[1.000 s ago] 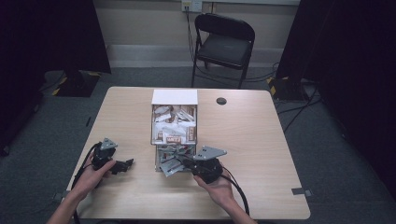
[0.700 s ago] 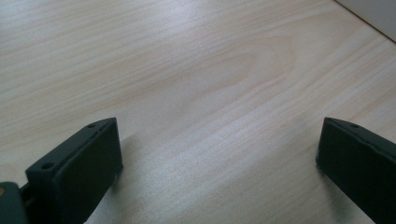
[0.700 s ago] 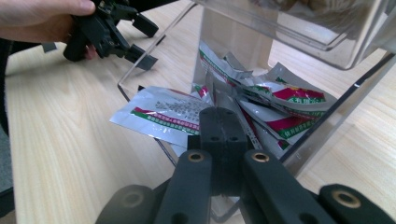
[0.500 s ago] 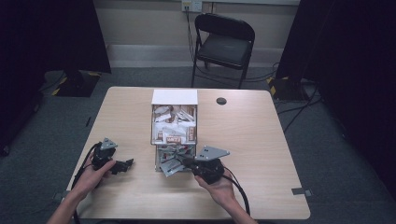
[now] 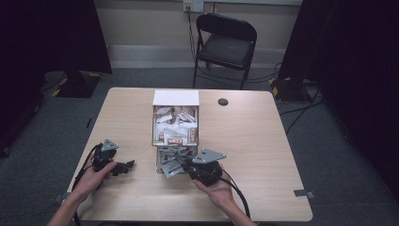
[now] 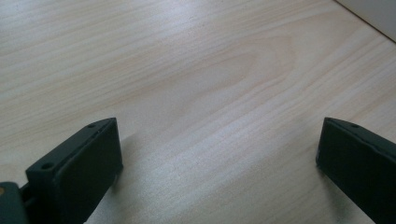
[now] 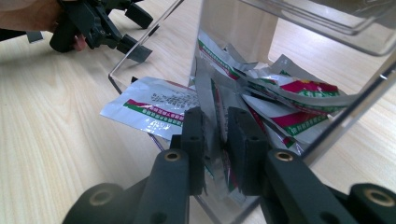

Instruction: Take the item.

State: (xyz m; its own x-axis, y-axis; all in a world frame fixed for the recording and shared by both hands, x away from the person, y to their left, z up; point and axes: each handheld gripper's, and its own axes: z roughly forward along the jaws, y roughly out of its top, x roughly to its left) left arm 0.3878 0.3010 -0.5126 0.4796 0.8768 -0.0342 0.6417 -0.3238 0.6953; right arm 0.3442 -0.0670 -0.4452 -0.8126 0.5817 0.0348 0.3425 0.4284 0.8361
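**Sachet dispenser and two hand-held grippers, table-top**

Where the black two-jaw right gripper (image 7: 215, 140) reaches into the open bottom of the clear acrylic dispenser box (image 7: 299, 28), its jaws stand narrow, a slim gap between them, and have just been opening. An upright silver foil sachet with red and green stripes (image 7: 216, 119) stands in that gap; whether the pads still press on it cannot be told. In the high view the right gripper (image 5: 186, 165) lies at the box's near end, carried in the person's right hand (image 5: 217, 190), grey three-cornered plate uppermost.

Item, loose sachets: a heap of like silver packets (image 7: 289, 100) in the lower tray behind the held one, overlapping at mixed angles. One flat silver sachet with printed text (image 7: 154, 107) lies partly out of the tray mouth on the table.

Item, dispenser: tall clear box (image 5: 175, 129) at table centre, upper compartment packed with packets, white card panel at its far end.

Item, black two-jaw left gripper (image 6: 215, 154): jaws wide apart, nothing between them, bare wood beneath. High view places the left gripper (image 5: 127, 165) well apart from the box, on the table's near left, held in the left hand (image 5: 94, 176).

Item, light wooden table (image 5: 254, 141): small black round disc (image 5: 223, 101) near its far edge. Black folding chair (image 5: 226, 42) beyond.
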